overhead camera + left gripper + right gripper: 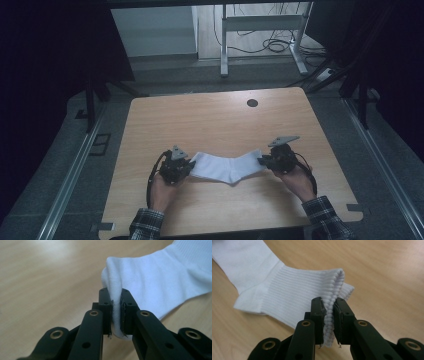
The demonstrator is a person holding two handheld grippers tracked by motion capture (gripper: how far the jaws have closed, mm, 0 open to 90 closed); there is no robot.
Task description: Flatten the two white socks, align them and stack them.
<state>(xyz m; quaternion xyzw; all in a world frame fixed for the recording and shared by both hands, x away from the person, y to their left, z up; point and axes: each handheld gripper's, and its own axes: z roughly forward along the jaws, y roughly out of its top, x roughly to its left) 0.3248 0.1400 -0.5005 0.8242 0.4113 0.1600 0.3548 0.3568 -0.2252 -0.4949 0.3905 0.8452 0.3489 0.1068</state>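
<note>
High view: a white knitted cotton sock (227,167) spans the light wooden surface (220,120) near six o'clock, between both grippers. Left gripper view: the left hand-held gripper (116,307) is clamped on its smooth toe end. Right gripper view: the right hand-held gripper (328,315) is clamped on its ribbed cuff.

White ribbed cotton sock (227,167) lies on light wooden table (215,120), near the person's edge, spanning between both grippers. Left black two-jaw gripper (188,165) at sock's left end; right black two-jaw gripper (262,161) at its right, cuff end. Round hole (252,103) in the tabletop lies behind the sock, near the far edge.
</note>
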